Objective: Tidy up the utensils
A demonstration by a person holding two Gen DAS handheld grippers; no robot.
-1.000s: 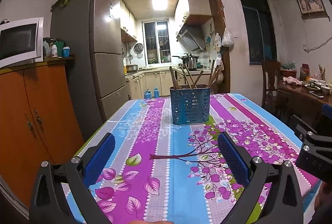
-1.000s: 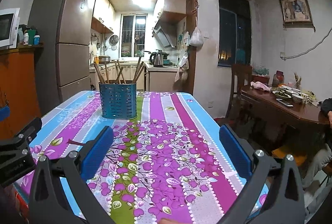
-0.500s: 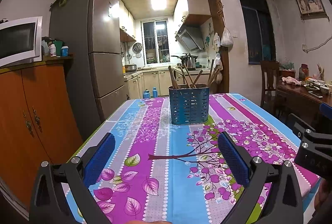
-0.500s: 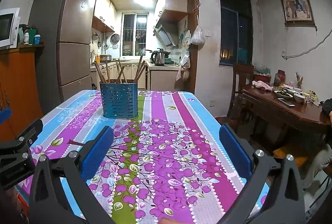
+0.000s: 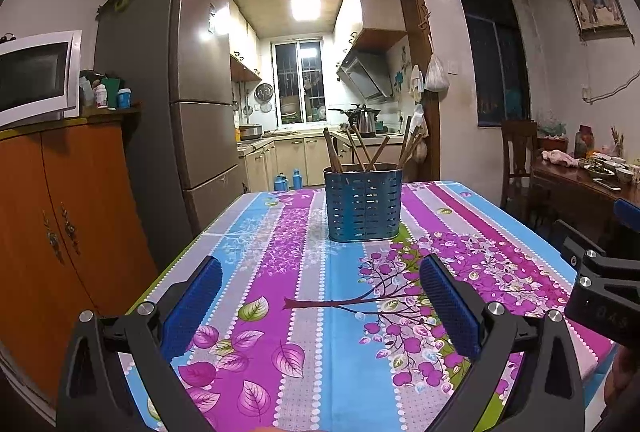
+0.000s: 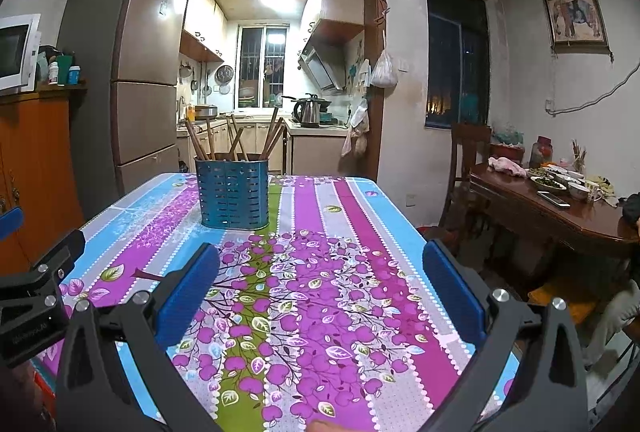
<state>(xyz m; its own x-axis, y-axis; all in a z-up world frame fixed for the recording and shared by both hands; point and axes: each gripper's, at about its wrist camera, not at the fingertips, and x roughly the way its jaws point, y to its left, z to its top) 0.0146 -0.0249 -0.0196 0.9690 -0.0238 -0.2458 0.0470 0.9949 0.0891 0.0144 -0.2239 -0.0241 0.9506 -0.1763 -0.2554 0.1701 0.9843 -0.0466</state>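
Low in each frame, the left claw (image 5: 320,306) and right claw (image 6: 320,290) hang spread and empty over the bench (image 5: 312,344), barely shifted from a second ago. Mid-frame beyond, the blue holder (image 5: 362,204) already contains the wooden utensils (image 5: 370,150); the work looks finished.

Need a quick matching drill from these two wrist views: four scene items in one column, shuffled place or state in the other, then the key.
Things:
1. utensil holder
2. chopsticks
3. left gripper
4. kettle

Places or states:
A. open, holding nothing, above the near end of the tablecloth
B. upright on the floral tablecloth, toward the far end
C. on the kitchen counter beyond the doorway
D. standing tilted inside the blue perforated container

Pairs: 1-B, 2-D, 3-A, 4-C
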